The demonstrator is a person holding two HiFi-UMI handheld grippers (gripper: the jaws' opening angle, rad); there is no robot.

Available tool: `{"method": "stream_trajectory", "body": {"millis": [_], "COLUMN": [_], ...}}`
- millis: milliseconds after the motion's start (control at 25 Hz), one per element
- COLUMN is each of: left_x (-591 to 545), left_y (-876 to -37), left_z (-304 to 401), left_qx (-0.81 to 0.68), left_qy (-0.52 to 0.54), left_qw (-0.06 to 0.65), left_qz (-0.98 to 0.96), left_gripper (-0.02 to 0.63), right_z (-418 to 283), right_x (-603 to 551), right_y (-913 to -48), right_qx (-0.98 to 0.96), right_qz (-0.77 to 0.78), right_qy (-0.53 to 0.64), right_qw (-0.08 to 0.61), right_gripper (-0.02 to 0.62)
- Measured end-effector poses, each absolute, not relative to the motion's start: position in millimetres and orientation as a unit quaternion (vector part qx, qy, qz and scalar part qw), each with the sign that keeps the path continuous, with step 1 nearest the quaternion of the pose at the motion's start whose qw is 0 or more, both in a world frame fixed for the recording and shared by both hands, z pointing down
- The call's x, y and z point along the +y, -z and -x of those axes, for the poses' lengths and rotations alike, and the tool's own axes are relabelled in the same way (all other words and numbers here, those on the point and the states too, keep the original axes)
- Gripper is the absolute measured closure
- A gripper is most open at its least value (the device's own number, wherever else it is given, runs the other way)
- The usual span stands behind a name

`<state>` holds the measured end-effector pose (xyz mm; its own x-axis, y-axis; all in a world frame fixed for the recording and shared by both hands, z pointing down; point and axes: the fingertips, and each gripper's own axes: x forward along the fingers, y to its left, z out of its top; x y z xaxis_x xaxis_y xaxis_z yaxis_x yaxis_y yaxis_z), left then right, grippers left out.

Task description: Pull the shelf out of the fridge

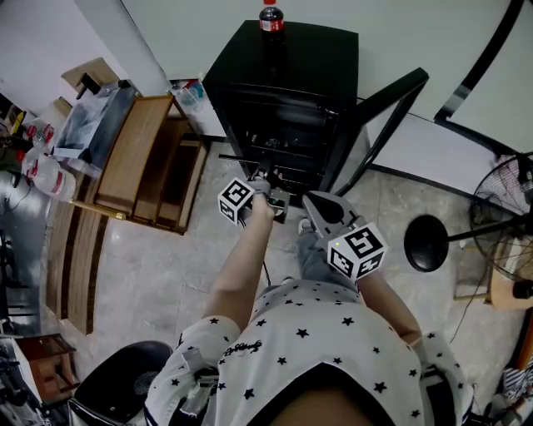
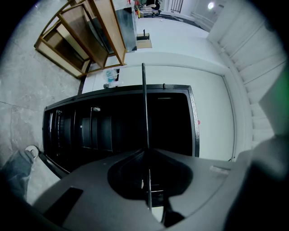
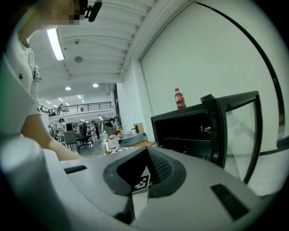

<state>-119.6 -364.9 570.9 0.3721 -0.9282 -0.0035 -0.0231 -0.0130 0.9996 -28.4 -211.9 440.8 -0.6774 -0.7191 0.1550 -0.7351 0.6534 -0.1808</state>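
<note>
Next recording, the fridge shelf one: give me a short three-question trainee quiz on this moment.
1. True or false: the fridge door stands open.
2. What stands on top of the fridge? A) a kettle B) a red-capped bottle C) a plate
3. Fill in: the ___ gripper grips the wire shelf.
Key: 1 true; 2 B; 3 left. The left gripper is shut on the shelf's wire; the right gripper holds nothing.

Thin dark wire shelf (image 2: 145, 108): seen edge-on as a single rod; the rest is lost in shadow.
Black fridge (image 2: 117, 131): interior too dark to tell the compartments apart.
Red-labelled cola bottle (image 1: 271, 18): cap clipped by the head view's top edge.
Black floor fan (image 1: 510, 200): cut by the right edge.
Distant people (image 3: 67, 131): too small to tell.
</note>
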Motion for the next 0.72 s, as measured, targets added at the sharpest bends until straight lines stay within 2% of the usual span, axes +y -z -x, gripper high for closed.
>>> {"method": "stream_trajectory", "body": {"millis": [720], "left_x": [-366.5], "left_y": [-571.9], "left_z": [119.1], "left_qx": [-0.4], "left_qy": [0.39], "left_qw": [0.577], "left_qz": [-0.595], "left_gripper": [0.574], "right_z": [27.1], "right_x": [-213.4], "right_y": [-439.4], "right_qx": [-0.909], "right_qz": [-0.402], "right_qy": [-0.101], "right_qw": [0.037], "right_gripper": [0.603]}}
